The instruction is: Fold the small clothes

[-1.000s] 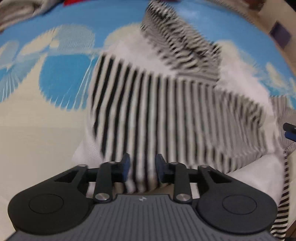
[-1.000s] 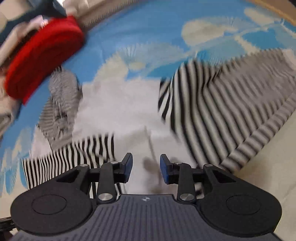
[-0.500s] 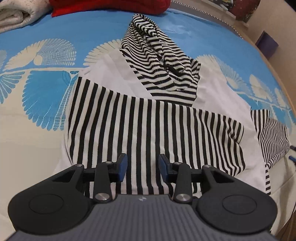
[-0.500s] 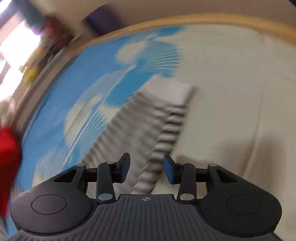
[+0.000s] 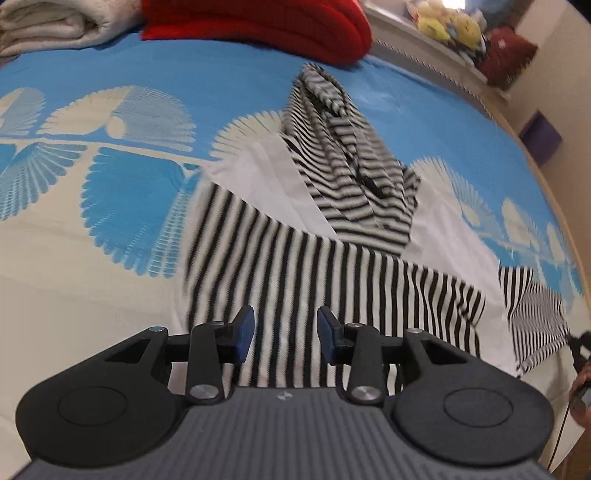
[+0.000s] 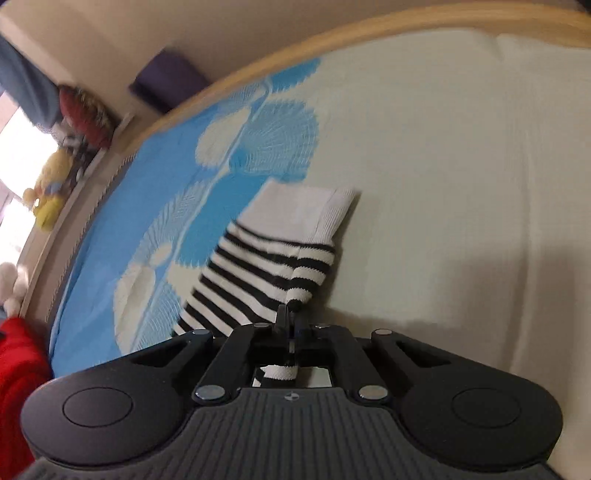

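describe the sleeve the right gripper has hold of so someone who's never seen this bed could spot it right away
On the blue-and-cream fan-print bedsheet, find the striped hooded top. The sleeve lies out to one side, pinched in the shut right gripper. Its broad black-and-white stripes end in a plain white ribbed cuff.

The hoodie [image 5: 343, 280] is soft knit cloth, black-and-white striped with plain white panels; its sleeve [image 6: 273, 258] ends in a ribbed white cuff. The bed [image 5: 92, 258] wears a matt woven cover, blue and cream. The left tool [image 5: 285, 334] is matt black plastic with blue pads and shiny metal pins. A red fleecy blanket [image 5: 258, 22] looks plush.
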`<state>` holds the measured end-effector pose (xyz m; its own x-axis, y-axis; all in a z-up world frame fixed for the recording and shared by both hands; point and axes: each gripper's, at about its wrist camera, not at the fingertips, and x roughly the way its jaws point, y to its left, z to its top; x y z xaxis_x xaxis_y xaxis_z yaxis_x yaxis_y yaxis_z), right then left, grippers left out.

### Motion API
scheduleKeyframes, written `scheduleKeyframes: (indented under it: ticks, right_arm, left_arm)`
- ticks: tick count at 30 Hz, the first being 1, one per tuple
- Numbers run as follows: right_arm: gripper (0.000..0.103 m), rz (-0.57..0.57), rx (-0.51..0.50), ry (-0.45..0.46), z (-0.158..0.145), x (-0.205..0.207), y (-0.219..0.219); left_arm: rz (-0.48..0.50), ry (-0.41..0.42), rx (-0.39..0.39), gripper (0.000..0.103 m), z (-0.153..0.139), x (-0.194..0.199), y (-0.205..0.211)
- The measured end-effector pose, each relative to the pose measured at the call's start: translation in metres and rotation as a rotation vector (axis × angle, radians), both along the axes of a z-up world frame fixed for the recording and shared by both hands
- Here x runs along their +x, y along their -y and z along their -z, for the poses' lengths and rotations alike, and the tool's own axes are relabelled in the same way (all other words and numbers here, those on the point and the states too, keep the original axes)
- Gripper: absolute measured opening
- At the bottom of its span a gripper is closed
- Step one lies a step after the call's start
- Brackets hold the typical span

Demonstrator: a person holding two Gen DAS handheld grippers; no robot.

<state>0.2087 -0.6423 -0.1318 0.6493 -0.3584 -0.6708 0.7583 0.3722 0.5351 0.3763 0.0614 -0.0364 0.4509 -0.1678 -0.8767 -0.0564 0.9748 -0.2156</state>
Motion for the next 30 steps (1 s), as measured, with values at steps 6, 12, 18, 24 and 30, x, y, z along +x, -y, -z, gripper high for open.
scheduleKeyframes:
  ticks: [6,12,18,24,30]
  right_arm:
    - [0.001,-0.231,-0.289,0.01,-0.116,0.039,-0.127]
    - [0.001,-0.756,-0.315,0.254,-0.16,0.054,-0.32]
    - [0.008,-1.381,-0.066,0.041,-0.079,0.076,-0.443]
    - [0.028,-1.3,-0.076,-0.159,-0.055,0.085,-0.423]
    - [0.032,-1.041,-0.041,-0.199,-0.051,0.094,-0.361]
  left_arm:
    - [-0.069,0.013,-0.032,0.041,-0.014,0.001,-0.031]
    - [-0.144,0.025,-0.044,0.041,-0.023,0.001,-0.06]
    - [-0.146,0.003,-0.021,0.041,-0.015,0.0,-0.068]
    - [-0.141,-0.033,-0.053,0.041,0.0,0.01,-0.053]
    - [0.13,-0.08,-0.066,0.041,0.022,0.01,0.031]
